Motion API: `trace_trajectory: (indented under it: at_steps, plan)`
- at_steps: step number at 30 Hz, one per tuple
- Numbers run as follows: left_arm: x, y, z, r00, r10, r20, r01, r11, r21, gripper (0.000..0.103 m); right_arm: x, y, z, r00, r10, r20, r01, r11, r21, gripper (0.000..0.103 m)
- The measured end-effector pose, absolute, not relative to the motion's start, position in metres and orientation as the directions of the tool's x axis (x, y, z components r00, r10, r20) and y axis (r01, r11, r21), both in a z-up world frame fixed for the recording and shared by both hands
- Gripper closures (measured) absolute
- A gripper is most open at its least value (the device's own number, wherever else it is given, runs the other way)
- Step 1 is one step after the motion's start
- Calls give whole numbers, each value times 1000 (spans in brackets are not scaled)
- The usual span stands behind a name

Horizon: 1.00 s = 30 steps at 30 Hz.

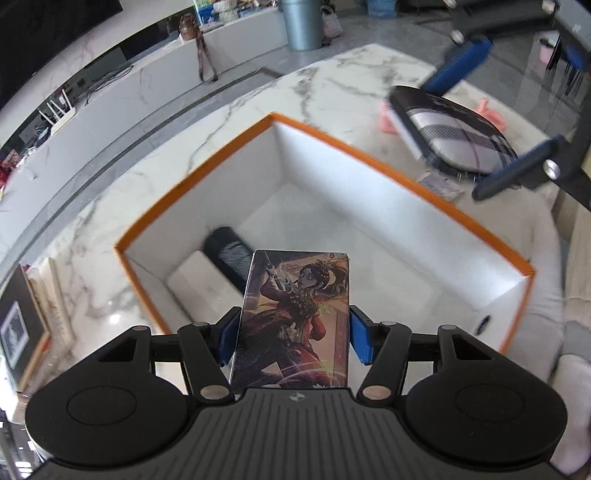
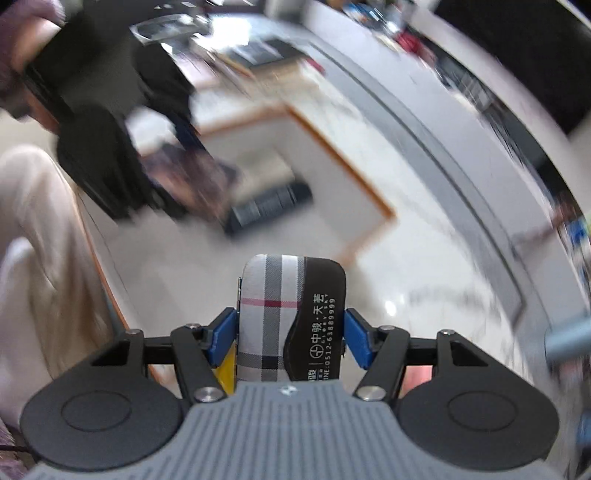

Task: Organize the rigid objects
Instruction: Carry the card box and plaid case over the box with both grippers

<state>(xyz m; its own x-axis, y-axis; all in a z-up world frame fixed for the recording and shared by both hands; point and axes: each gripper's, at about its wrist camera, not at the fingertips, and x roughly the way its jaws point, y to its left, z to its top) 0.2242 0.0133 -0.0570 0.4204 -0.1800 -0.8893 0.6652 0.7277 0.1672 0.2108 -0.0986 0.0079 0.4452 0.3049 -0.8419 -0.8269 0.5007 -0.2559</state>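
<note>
My left gripper [image 1: 293,332] is shut on a flat illustrated card box [image 1: 295,314] and holds it over the near corner of an open orange-rimmed white box [image 1: 369,155]. A black ribbed object [image 1: 231,253] and a white block [image 1: 199,280] lie inside the box. My right gripper [image 2: 290,332] is shut on a plaid and black case [image 2: 288,317]. That case [image 1: 454,133] and the right gripper [image 1: 491,122] also show in the left wrist view, above the box's far right rim. The right wrist view is blurred; the box [image 2: 351,170] and black object [image 2: 269,206] show below.
The box stands on a white marble table [image 1: 332,81]. Pink items [image 1: 489,110] and a small packet [image 1: 441,184] lie beyond the box. A grey bin [image 1: 301,22] stands on the floor at the back. Framed pictures [image 1: 22,325] lean at the left. A person [image 2: 44,221] is at the left.
</note>
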Motion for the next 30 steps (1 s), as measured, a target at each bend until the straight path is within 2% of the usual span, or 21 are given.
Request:
trace_trajectory:
  at_steps: [3, 11, 23, 28, 30]
  plan:
    - [238, 15, -58, 430, -157, -889, 670, 716, 198, 34, 222, -68, 6, 422, 349, -837, -876, 395, -277, 40]
    - [264, 16, -81, 394, -105, -913, 716, 658, 233, 34, 273, -24, -45, 357, 266, -896, -929, 200, -311, 40]
    - [299, 25, -103, 339, -172, -925, 746, 648, 153, 35, 314, -19, -116, 346, 123, -930, -937, -9, -350, 41]
    - [301, 23, -108, 328, -176, -928, 756, 639, 146, 35, 327, -20, -128, 331, 127, -935, -943, 10, -332, 41]
    - [301, 23, -109, 326, -174, -929, 758, 635, 147, 35, 331, -22, -130, 325, 136, -936, -946, 31, -324, 51]
